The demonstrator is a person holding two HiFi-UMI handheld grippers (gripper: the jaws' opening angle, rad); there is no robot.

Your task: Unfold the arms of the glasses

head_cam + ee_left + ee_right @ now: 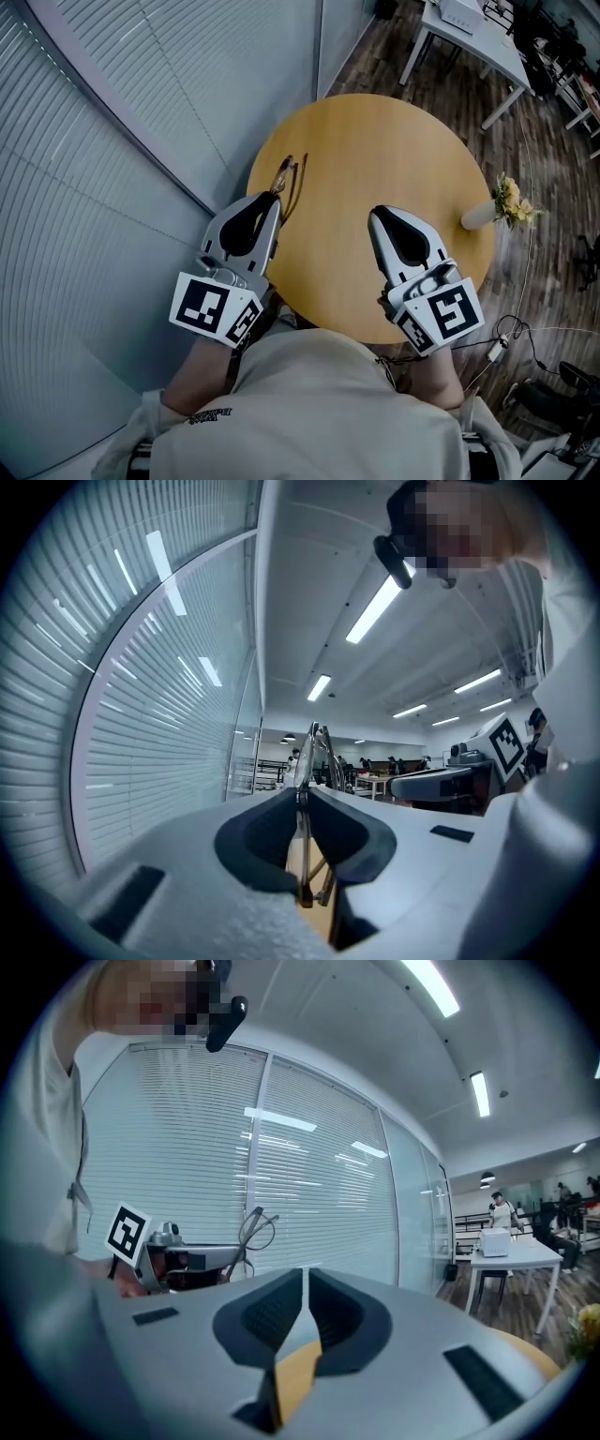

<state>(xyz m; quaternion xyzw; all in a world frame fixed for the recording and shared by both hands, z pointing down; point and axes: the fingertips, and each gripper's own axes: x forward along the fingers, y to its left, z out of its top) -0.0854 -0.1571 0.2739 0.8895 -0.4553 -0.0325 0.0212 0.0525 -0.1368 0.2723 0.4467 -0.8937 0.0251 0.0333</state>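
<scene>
Glasses [289,183] sat clamped in your left gripper [277,197], at the left edge of the round wooden table [375,141] and left of centre in the head view, close to the slatted blinds [112,187]. In the left gripper view the thin brown frame [314,752] ran straight down the slot between the jaws, which were closed on it, and its front end stuck up past the tips. You could not tell whether the arms were folded or out, or whether the glasses touched the tabletop. Your right gripper [375,214] was over the middle of the table, lower centre of the head view, well apart from the glasses. Its own view showed the jaws [306,1274] brought together with only a hairline slit and nothing between them, the tabletop showing below. Both grippers pointed roughly level, away from you. The right gripper view also caught the left gripper [187,1258] at mid left with the glasses poking out of it. A white vase of yellow flowers [502,206] stood at the table's right edge.
</scene>
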